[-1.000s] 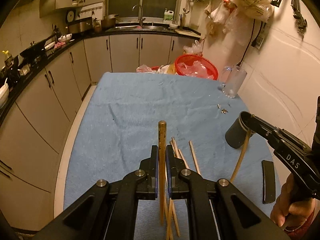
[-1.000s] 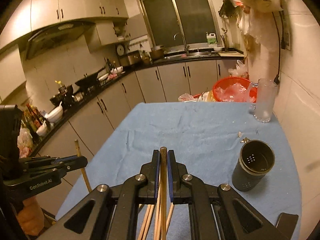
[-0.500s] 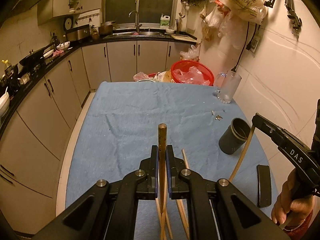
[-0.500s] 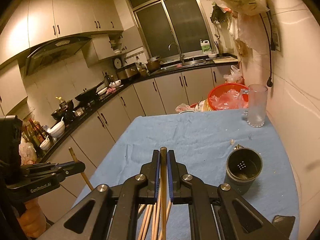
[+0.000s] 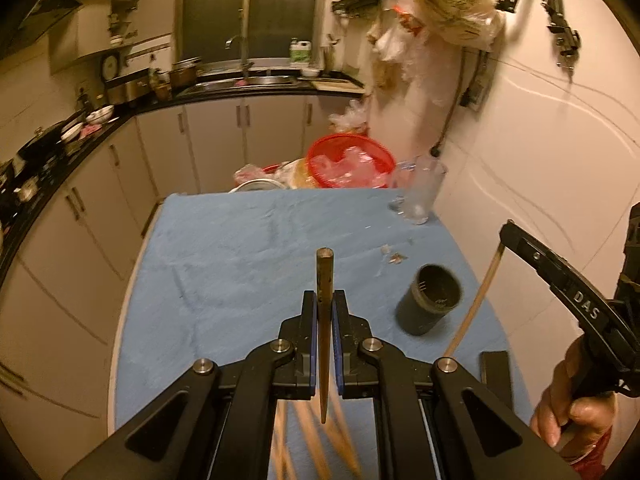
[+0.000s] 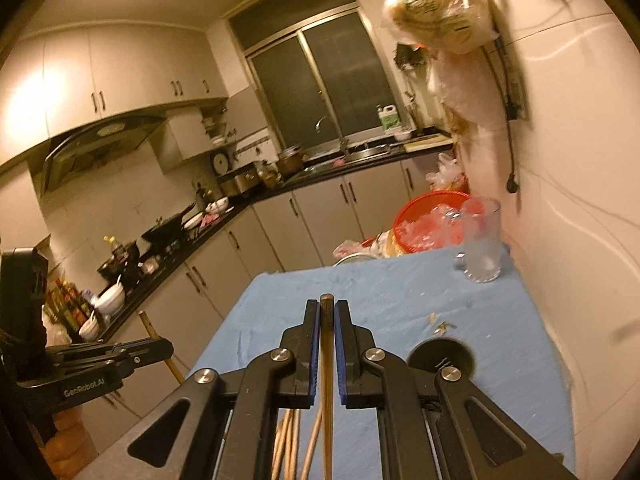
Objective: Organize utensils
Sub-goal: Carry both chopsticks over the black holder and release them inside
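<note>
My left gripper (image 5: 325, 296) is shut on one brown chopstick (image 5: 325, 268) that stands upright between its pads, lifted above the blue cloth table (image 5: 240, 260). In the right wrist view my right gripper (image 6: 327, 308) is shut on another chopstick (image 6: 327, 380). The dark cylindrical holder (image 5: 430, 304) stands upright and empty on the cloth, between the two grippers; its rim (image 6: 442, 354) peeks out behind the right gripper's arm. Several loose chopsticks (image 5: 308, 432) lie on the cloth beneath both grippers. Each view shows the other gripper (image 5: 506, 236) (image 6: 164, 346) holding its stick.
A glass mug (image 5: 420, 192) and a red basket (image 5: 348, 160) stand at the table's far right end. Small scraps (image 5: 394, 256) lie beyond the holder. A flat black object (image 5: 496, 372) lies near the right edge. The wall runs close along the right; cabinets line the left.
Both grippers have risen and drawn back from the table, each still holding its chopstick. The loose chopsticks stay on the cloth, now farther below.
</note>
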`<state>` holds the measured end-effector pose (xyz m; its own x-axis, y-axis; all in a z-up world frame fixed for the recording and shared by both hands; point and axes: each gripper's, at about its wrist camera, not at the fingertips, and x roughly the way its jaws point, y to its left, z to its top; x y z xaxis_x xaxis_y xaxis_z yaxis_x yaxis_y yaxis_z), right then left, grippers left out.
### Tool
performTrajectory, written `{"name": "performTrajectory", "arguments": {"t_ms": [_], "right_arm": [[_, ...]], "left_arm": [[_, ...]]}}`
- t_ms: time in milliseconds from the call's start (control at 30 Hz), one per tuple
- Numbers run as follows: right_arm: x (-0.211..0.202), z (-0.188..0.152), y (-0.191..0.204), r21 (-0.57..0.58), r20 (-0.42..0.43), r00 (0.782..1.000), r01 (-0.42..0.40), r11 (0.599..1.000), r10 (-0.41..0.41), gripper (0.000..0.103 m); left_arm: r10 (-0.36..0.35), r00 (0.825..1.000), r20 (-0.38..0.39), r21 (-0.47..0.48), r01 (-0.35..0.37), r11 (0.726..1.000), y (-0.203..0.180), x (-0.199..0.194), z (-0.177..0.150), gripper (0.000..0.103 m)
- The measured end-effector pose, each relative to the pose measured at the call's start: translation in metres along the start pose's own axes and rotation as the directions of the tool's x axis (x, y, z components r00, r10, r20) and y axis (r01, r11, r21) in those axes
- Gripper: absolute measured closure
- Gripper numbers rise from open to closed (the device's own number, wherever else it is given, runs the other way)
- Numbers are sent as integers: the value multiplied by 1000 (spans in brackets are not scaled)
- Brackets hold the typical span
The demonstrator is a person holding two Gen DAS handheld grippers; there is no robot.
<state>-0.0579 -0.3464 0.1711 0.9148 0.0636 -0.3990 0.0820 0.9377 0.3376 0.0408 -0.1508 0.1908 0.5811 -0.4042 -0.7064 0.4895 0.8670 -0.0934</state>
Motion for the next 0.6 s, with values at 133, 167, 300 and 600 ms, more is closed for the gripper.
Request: {"name": "performTrajectory", "arguments": {"t_ms": [133, 167, 300, 600], "right_arm": [[-6, 24, -23, 49, 46, 998, 28, 998, -30, 96], [-7, 31, -29, 60, 52, 998, 31, 998, -34, 96], [-12, 59, -47, 85, 101, 993, 57, 995, -66, 96], [1, 102, -81, 118, 149, 980, 116, 986, -133, 96]], "left_arm": [[-40, 999, 15, 12, 40, 999, -24, 3, 25, 96], [-49, 999, 21, 14, 49, 999, -30, 4, 32, 96], [-87, 995, 41, 16, 87, 996, -55, 9, 61, 96], [-156, 986, 67, -4, 156, 988, -97, 35, 104, 96]]}}
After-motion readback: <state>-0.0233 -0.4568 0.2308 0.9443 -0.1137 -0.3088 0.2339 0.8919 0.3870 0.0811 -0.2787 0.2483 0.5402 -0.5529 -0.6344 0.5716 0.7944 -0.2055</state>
